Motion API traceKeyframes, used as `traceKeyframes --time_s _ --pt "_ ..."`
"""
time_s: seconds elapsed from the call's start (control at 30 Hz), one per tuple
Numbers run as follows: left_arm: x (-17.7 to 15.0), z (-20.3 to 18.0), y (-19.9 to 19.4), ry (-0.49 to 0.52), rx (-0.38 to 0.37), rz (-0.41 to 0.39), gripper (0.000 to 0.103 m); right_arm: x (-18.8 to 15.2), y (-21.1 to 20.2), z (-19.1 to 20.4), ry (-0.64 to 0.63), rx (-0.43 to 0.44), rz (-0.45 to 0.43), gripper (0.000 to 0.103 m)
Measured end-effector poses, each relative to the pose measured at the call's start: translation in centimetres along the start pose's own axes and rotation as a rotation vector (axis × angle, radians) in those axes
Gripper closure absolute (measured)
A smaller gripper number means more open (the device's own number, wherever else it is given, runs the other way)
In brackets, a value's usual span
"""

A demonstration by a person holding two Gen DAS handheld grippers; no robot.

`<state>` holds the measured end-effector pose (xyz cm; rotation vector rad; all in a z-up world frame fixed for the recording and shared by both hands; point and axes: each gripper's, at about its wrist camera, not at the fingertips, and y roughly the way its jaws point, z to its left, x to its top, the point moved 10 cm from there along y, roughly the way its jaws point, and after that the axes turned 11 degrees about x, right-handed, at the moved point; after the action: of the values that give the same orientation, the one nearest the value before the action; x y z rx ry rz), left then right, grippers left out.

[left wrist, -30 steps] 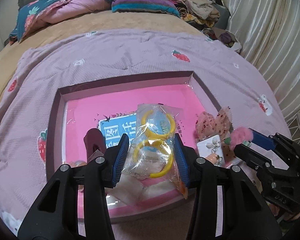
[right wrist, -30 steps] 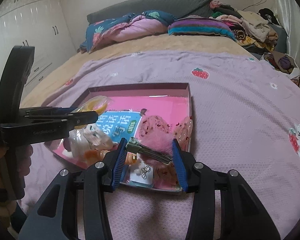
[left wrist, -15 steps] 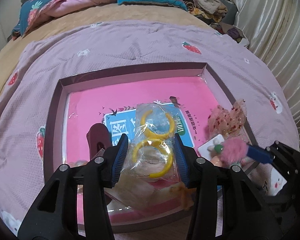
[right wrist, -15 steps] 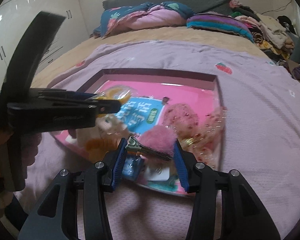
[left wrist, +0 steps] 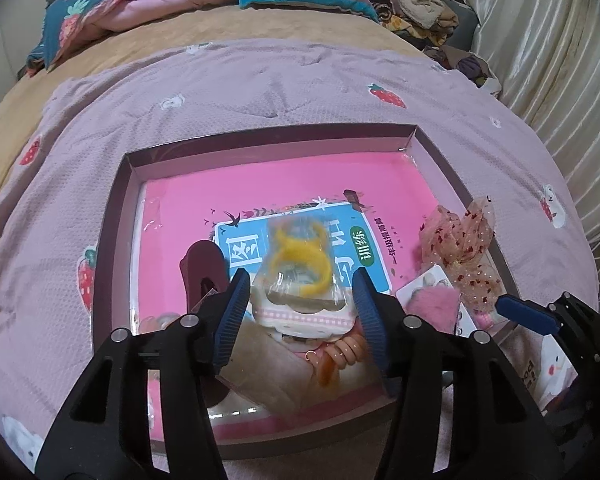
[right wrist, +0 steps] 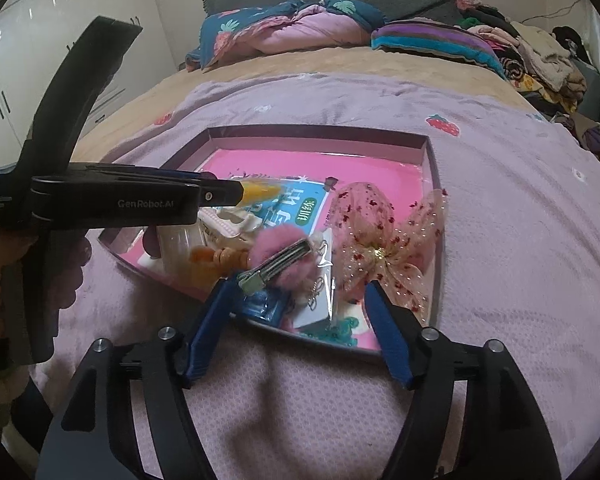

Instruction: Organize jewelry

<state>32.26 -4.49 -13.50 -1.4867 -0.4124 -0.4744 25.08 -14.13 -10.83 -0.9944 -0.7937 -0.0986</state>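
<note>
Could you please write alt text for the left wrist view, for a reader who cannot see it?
The left gripper, jaws apart, frames a blurred clear bag of yellow rings above a shallow pink-lined tray on a lilac bedspread. A pink pompom clip lies right.

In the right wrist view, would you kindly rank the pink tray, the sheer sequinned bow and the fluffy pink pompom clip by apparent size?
1. Pink tray, clearly largest.
2. Sheer sequinned bow.
3. Fluffy pink pompom clip, smallest; it sits nearer the camera, yet looks smaller.

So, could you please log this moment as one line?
left tongs: over tray, hoop bag between tips, blurred, grip unclear | right tongs: open, pompom clip against one finger
</note>
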Motion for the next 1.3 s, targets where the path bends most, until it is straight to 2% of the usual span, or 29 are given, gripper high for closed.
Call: traceKeyframes --time_s 0.33,0.53,0.6,0.8,0.93,1.13,1.3 --pt "0.1 0.4 -2.2 -0.016 -0.003 -0.029 0.056 -0.1 -2.7 0.2 0.017 -0.017 -0.034 0.025" --pt "0.1 1.0 -4.5 -0.029 0.003 -0.060 0.051 0.1 -4.5 0.8 0.012 -0.029 -0.061 0.020" --pt "0.0 1.3 -5.5 -0.033 0.005 -0.073 0.048 0.1 -5.0 1.0 0.008 -0.036 -0.073 0.017" --pt "-0.6 2.0 -7.8 -0.049 0.011 -0.097 0.039 0.1 -6.6 1.7 0.000 -0.048 -0.096 0.017" --pt "-1.1 2.4 -9.3 -0.054 0.015 -0.116 0.034 0.2 -7.4 2.0 -0.004 -0.060 -0.113 0.011" --pt "-1.9 3.2 -11.4 -0.069 0.028 -0.148 0.019 0.6 -8.6 2.5 -0.013 -0.077 -0.143 0.007" --pt "-2.8 4.0 -12.6 -0.083 0.040 -0.167 0.010 0.6 -9.4 2.9 -0.015 -0.080 -0.153 0.005"
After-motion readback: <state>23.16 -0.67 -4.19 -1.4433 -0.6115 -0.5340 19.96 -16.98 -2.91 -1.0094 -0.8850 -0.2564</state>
